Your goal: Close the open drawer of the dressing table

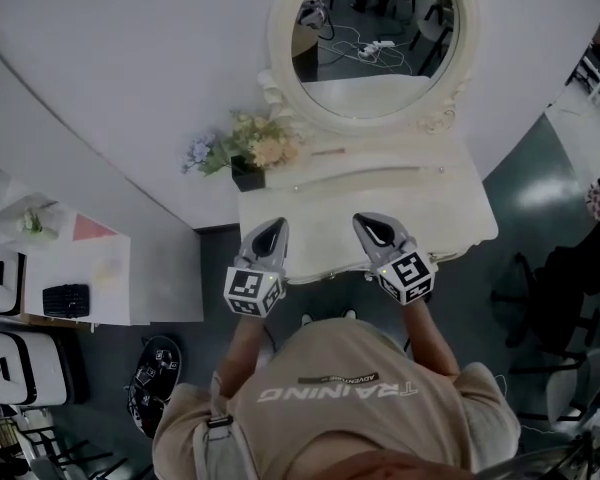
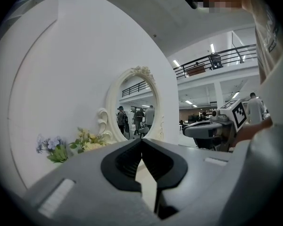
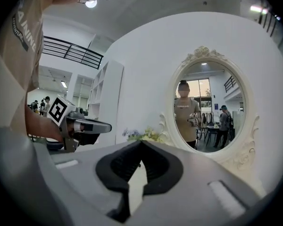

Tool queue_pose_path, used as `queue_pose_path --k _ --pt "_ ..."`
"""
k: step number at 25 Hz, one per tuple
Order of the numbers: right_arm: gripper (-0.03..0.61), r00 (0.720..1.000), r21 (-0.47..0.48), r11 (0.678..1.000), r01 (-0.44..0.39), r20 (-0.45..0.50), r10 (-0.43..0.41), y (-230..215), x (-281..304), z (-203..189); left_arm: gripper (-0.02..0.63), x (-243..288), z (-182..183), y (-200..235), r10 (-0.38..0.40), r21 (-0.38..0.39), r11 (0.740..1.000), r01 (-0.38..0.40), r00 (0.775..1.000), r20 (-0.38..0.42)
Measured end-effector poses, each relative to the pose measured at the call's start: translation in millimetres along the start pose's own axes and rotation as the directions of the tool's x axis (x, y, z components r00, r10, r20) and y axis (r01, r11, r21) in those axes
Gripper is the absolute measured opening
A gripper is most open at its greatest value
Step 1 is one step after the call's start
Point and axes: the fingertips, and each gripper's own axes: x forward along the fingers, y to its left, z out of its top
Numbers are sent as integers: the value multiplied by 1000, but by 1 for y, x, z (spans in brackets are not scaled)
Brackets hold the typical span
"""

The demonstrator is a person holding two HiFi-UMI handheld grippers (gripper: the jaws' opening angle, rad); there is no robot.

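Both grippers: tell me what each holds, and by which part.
Nothing is held. The left gripper and the right gripper each have their jaws shut tip to tip with nothing between them, over the dressing table.

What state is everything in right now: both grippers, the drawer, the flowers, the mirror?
left gripper: shut, nothing between its jaws, over the front edge of the dressing table.
right gripper: shut, empty, beside the left one.
drawer: cannot tell; no view shows its front.
flowers: upright in a dark pot, left rear of the tabletop.
mirror: upright at the back.
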Motion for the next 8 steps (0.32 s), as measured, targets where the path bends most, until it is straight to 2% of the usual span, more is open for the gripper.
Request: queue_pose_path --k 3,8 --pt "5 1000 -4 1000 -3 -17 3 -3 6 -4 8 4 -4 6 4 1 1000 -4 1000 0" --pt "5 1000 33 999 0 8 0 -5 20 -5 8 4 -12 25 25 -23 999 -26 1000 -12"
